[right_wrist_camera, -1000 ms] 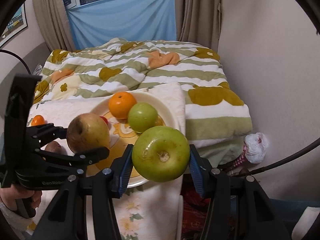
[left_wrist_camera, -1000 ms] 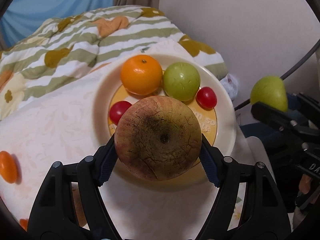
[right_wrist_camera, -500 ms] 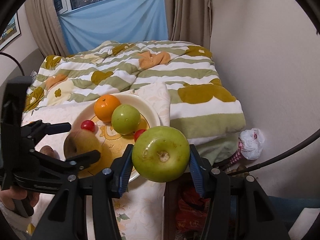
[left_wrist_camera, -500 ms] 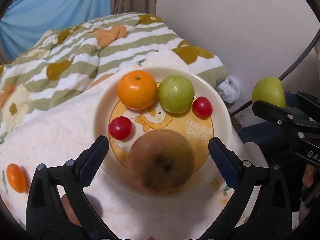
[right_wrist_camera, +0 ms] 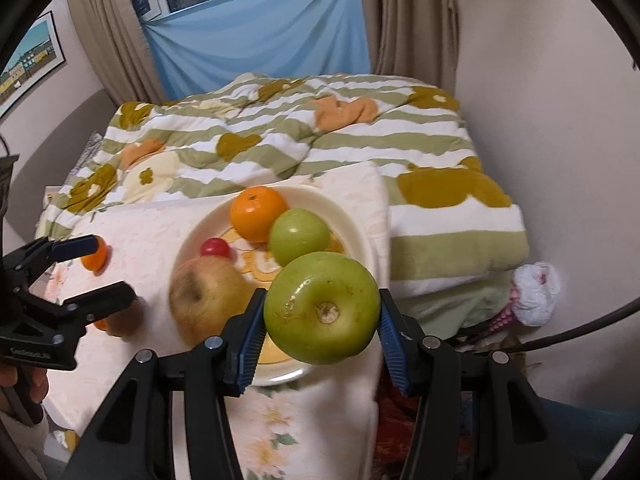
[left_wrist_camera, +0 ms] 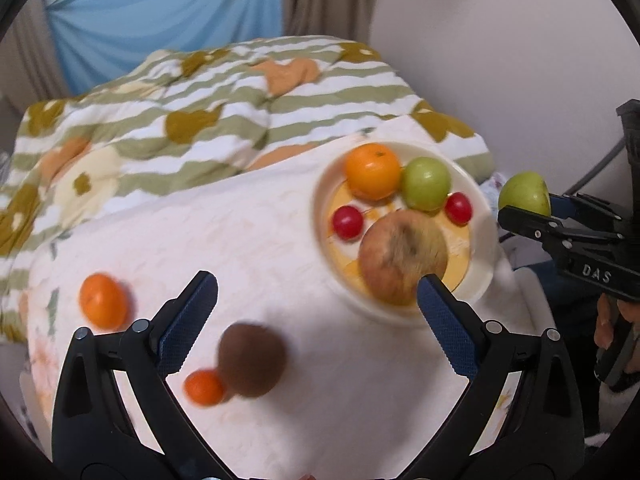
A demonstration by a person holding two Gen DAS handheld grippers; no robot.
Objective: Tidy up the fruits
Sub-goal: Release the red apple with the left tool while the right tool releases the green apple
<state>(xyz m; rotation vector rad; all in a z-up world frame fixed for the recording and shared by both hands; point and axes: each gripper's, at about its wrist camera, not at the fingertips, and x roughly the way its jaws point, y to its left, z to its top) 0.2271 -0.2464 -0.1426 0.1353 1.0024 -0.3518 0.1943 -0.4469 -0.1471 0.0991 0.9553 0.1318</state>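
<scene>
1. White letters "DAS" stood on the black body of the right gripper [left_wrist_camera: 524, 216], seen in the left wrist view, behind its fingers and toward the handle.
2. A line of small pale lettering stood on the black body of the left gripper [right_wrist_camera: 96, 272], seen in the right wrist view, but it was too blurred to read.
3. The plate [right_wrist_camera: 352, 224] lying ahead of the right gripper carried a printed yellow centre; no words on it could be read.
</scene>
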